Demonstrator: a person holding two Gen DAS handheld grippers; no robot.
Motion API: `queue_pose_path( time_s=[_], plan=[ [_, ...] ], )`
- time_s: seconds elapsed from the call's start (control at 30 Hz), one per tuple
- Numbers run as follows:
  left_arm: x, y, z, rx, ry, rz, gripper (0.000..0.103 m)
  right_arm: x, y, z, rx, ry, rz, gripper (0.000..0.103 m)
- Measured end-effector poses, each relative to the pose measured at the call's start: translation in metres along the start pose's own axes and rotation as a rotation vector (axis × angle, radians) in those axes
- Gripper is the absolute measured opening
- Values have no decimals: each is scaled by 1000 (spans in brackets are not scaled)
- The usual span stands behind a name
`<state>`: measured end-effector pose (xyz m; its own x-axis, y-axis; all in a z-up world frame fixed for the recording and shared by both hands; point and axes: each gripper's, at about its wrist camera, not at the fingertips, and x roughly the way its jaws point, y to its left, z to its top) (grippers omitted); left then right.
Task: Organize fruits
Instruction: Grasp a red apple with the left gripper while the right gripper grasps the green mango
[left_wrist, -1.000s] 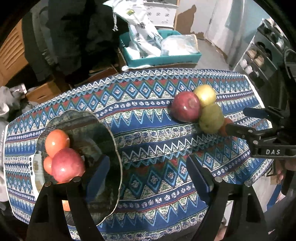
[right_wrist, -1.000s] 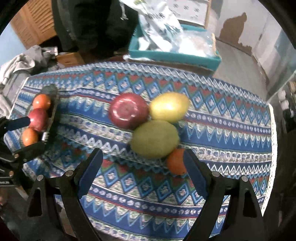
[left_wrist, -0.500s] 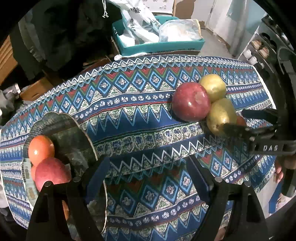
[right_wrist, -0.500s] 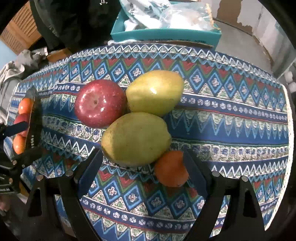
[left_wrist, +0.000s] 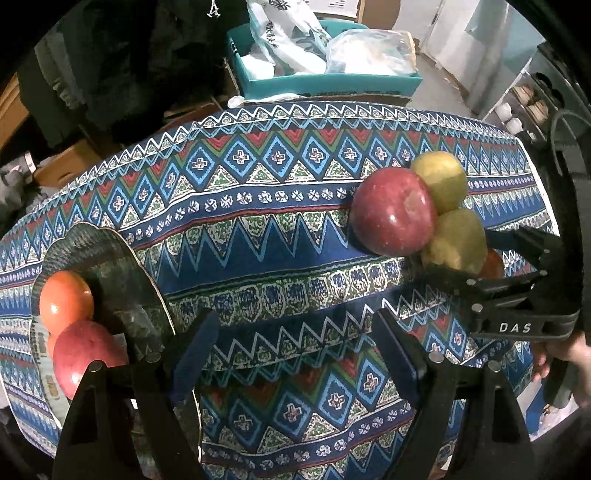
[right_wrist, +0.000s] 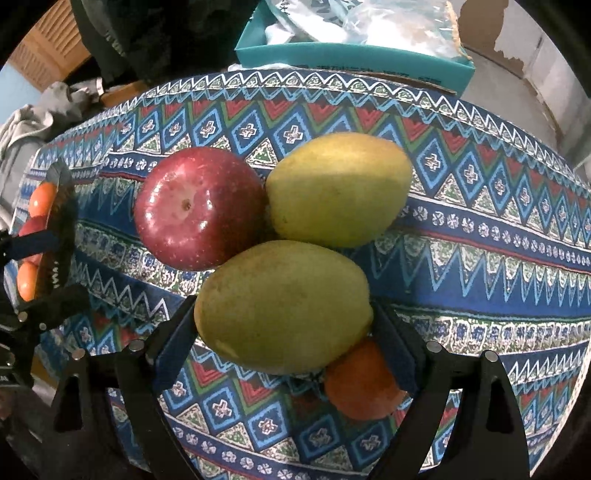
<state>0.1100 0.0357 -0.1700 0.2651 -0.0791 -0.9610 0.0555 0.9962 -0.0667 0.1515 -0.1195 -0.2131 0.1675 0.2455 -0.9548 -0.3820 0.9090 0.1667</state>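
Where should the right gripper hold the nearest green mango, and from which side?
Across its long middle, from the near side. The mango lies lengthwise between the fingers of the open right gripper; the apple and orange crowd it, so close gently.

Bare cloth (left_wrist: 280, 236) btwn plate (left_wrist: 110, 251) & fruit cluster (right_wrist: 280, 258); right gripper (right_wrist: 284, 332) hemmed by orange (right_wrist: 362, 387).

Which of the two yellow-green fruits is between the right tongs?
The nearer mango, touching the small orange. The other mango lies farther back, beyond the right tongs.
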Motion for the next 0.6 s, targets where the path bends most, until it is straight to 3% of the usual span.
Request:
queue_pose_path(
  time_s=[0.27,0.6],
  plan=[
    [-1,-6,13,-21,-7,-29,86,-20,-13,-12,27,-68,41,87],
    [-5,-39,41,-12,-58,-104,86,-81,-58,-26,130,-217,-3,87]
  ],
)
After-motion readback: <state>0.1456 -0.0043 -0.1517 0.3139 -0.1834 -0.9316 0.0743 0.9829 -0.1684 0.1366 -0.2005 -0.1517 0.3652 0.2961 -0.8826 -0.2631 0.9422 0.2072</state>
